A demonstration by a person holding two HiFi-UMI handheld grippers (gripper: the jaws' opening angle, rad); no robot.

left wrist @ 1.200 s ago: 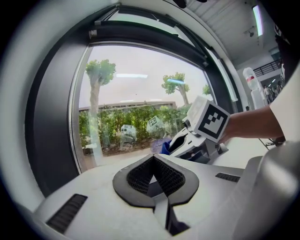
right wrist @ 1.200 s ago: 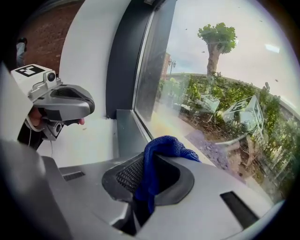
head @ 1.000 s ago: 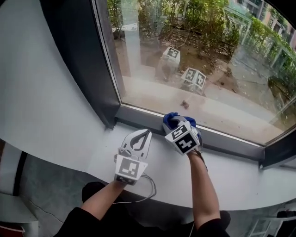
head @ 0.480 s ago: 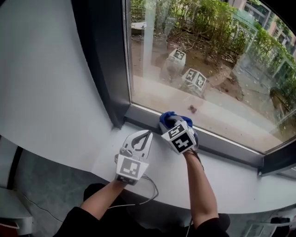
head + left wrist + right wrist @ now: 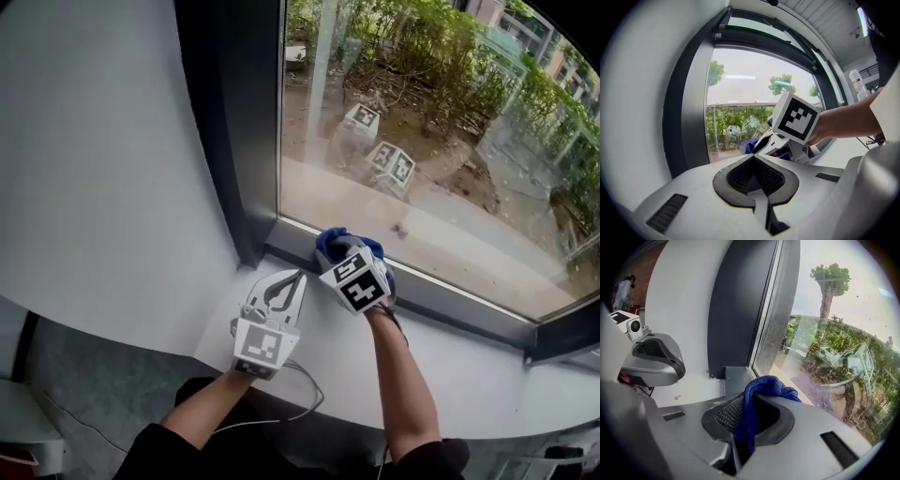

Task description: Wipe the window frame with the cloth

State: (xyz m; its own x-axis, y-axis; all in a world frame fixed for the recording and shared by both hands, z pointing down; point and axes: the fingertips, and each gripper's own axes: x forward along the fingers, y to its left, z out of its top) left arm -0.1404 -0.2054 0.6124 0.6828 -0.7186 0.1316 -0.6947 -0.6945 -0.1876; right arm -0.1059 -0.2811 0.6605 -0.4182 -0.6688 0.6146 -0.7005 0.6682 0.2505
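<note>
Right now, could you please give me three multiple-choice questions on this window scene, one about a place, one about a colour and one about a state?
1. Where is the cloth held?
A. at the lower window frame, near its left corner
B. on the floor
C. high up on the glass

2. What colour is the cloth?
A. red
B. yellow
C. blue

3. How do the left gripper's jaws stand?
A. clamped on the cloth
B. shut on nothing
C. wide apart

Answers:
1 A: the head view shows it at the bottom frame, by the corner.
2 C: the head view and the right gripper view both show blue fabric.
3 B: its own view shows the tips together with nothing between them; the right gripper grips the cloth.
</note>
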